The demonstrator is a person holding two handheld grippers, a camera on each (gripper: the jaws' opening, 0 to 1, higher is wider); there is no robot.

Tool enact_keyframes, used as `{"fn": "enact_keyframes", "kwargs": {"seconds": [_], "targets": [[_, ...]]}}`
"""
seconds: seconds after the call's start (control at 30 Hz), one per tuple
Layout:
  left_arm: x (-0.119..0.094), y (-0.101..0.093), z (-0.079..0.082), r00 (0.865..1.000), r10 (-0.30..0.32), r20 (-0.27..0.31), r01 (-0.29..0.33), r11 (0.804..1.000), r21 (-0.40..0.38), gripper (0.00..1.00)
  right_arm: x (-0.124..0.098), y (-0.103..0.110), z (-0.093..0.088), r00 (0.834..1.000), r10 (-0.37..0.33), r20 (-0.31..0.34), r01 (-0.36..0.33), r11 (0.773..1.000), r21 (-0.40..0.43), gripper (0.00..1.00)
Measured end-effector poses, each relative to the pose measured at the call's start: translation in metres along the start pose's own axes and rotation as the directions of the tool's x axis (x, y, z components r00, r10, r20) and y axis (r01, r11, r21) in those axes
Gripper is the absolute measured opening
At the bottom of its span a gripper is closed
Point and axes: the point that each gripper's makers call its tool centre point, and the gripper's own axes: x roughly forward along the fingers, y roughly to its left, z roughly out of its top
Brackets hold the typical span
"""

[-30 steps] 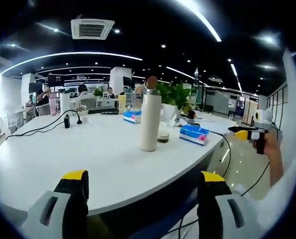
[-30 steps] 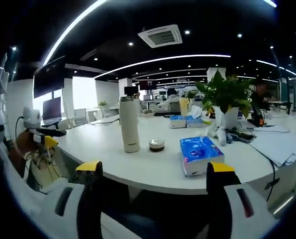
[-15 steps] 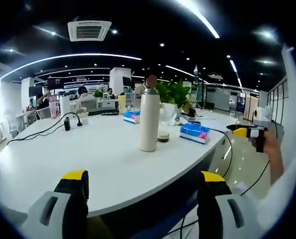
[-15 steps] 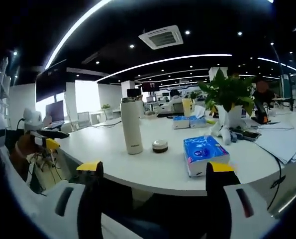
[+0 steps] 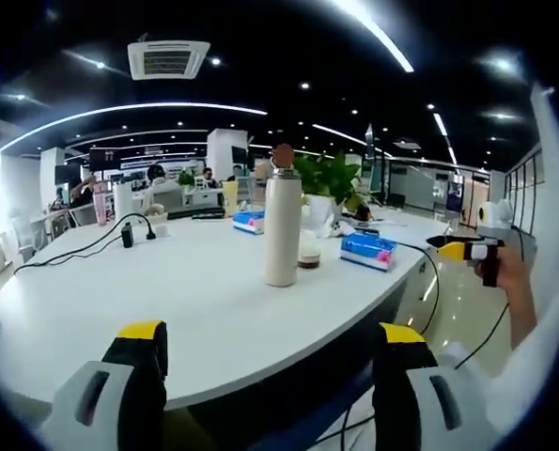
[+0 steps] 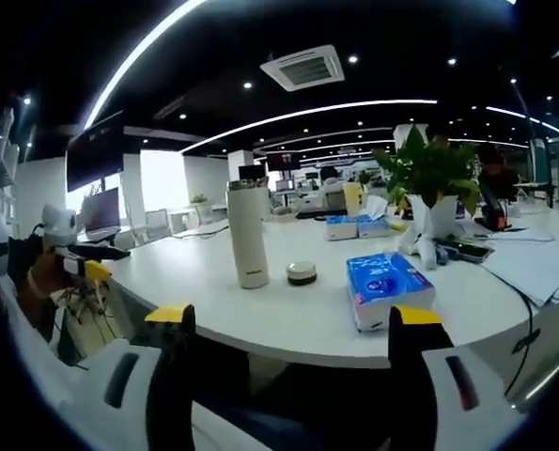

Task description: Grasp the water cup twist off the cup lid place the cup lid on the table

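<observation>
A tall cream water cup (image 5: pixel 282 228) with a silver lid (image 5: pixel 283 173) stands upright on the white table (image 5: pixel 166 291). In the right gripper view the same cup (image 6: pixel 248 237) stands left of centre with its lid (image 6: pixel 247 186) on. My left gripper (image 5: pixel 270 343) is open, low at the table's near edge, well short of the cup. My right gripper (image 6: pixel 288 324) is open too, below the table edge and apart from the cup. The right gripper (image 5: pixel 467 249) also appears at the right of the left gripper view, held by a hand.
A small round brown-and-white item (image 6: pixel 301 272) sits just right of the cup. A blue tissue pack (image 6: pixel 388 287) lies near the table edge. A potted plant (image 6: pixel 431 188), more tissue boxes (image 6: pixel 352 227) and a black cable (image 5: pixel 82 244) occupy the table farther off.
Both views have shifted only slightly with the hands. The cup has stayed put and both grippers have stayed open.
</observation>
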Motion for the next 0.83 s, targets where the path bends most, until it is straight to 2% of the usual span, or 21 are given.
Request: {"fn": "enact_keyframes", "kwargs": {"seconds": [0.83], "targets": [[0.0024, -0.0044, 0.0003, 1.000, -0.016, 0.001, 0.016, 1.000, -0.002, 0.89, -0.0004, -0.0025, 0.0000, 1.000, -0.003, 0.004, 0.003, 1.000, 0.005, 0.85]]}}
